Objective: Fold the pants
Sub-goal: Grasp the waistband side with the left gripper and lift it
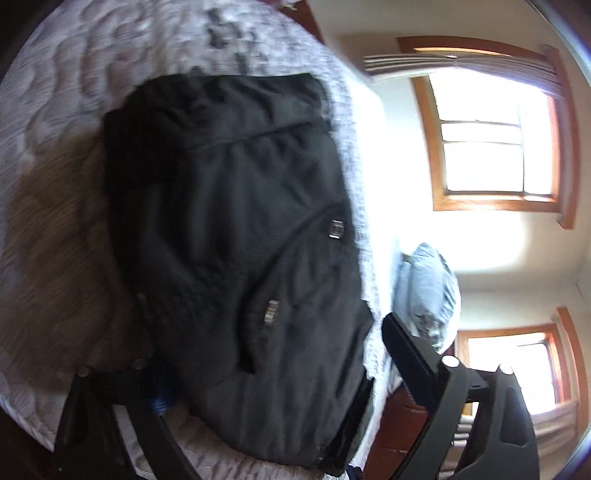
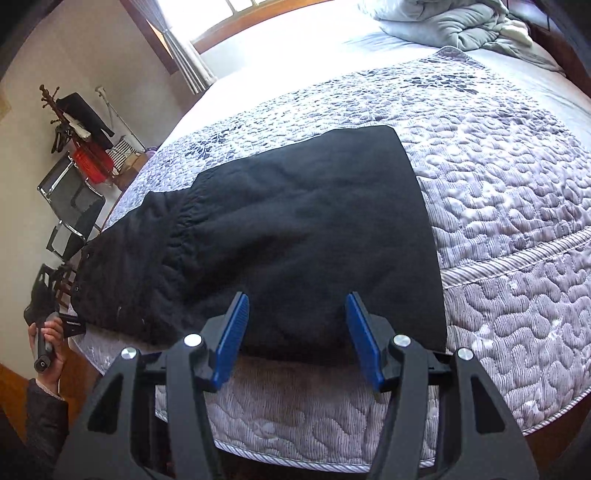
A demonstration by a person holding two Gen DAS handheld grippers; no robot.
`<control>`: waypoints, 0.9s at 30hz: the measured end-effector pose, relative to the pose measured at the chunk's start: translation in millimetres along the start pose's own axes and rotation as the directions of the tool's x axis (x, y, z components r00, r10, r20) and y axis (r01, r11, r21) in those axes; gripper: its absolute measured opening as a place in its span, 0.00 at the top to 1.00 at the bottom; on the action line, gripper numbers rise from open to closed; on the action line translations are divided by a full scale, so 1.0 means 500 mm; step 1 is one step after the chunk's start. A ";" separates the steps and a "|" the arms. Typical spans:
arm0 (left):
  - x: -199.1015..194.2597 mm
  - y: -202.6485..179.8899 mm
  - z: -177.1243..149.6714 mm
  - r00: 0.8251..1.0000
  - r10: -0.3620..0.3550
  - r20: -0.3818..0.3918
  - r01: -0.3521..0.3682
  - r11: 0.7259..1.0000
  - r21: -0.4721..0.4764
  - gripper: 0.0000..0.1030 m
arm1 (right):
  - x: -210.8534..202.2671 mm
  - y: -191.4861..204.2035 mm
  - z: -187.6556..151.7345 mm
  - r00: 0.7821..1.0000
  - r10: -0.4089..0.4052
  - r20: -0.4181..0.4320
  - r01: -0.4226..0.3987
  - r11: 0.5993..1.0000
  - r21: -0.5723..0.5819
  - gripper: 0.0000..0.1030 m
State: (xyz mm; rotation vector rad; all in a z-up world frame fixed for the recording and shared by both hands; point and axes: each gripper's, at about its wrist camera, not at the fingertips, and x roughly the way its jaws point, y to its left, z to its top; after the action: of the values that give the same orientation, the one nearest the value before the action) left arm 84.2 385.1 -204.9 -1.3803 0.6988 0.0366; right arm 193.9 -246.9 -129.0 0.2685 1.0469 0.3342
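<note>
The black pants (image 2: 295, 236) lie folded on a quilted bedspread (image 2: 498, 192), waistband at the left edge of the bed. In the left wrist view the pants (image 1: 236, 236) fill the middle, with two metal zipper pulls showing. My left gripper (image 1: 266, 354) is open, its jaws wide apart on either side of the waistband end; it also shows small at the far left of the right wrist view (image 2: 48, 295), beside the pants. My right gripper (image 2: 297, 325) is open and empty, its blue pads (image 2: 364, 339) just above the near folded edge.
A crumpled light-blue duvet (image 2: 454, 22) lies at the head of the bed. A coat rack (image 2: 74, 122) and a chair (image 2: 70, 206) stand left of the bed. Windows (image 1: 491, 140) are in the wall beyond. The bed edge drops off below my right gripper.
</note>
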 end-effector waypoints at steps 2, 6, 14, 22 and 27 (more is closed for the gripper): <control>0.003 -0.023 -0.004 1.000 -0.002 0.004 0.002 0.999 0.054 0.12 | 0.003 0.001 0.002 1.000 -0.001 -0.003 0.001 1.000 -0.004 0.45; 0.041 -0.021 0.003 0.994 0.110 -0.014 -0.109 0.991 0.072 0.32 | 0.007 0.002 0.004 1.000 -0.003 -0.006 0.003 1.000 -0.003 0.44; 0.052 -0.011 0.000 0.992 0.123 -0.022 -0.122 0.992 0.042 0.74 | 0.009 0.004 0.006 1.000 -0.020 -0.012 0.019 1.000 -0.024 0.44; 0.036 -0.066 -0.016 0.995 0.093 0.032 -0.096 0.988 0.125 0.83 | 0.007 0.002 0.002 1.000 -0.017 -0.007 0.016 1.000 -0.019 0.42; 0.037 -0.177 -0.062 0.988 0.111 0.110 -0.142 0.929 0.342 0.83 | 0.002 -0.001 -0.001 1.000 -0.017 -0.003 0.017 1.000 -0.018 0.42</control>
State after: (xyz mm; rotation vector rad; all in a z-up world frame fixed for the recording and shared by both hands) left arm 122.6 330.7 -136.1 -0.9859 0.6824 0.0724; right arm 194.2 -246.8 -130.1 0.2433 1.0488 0.3288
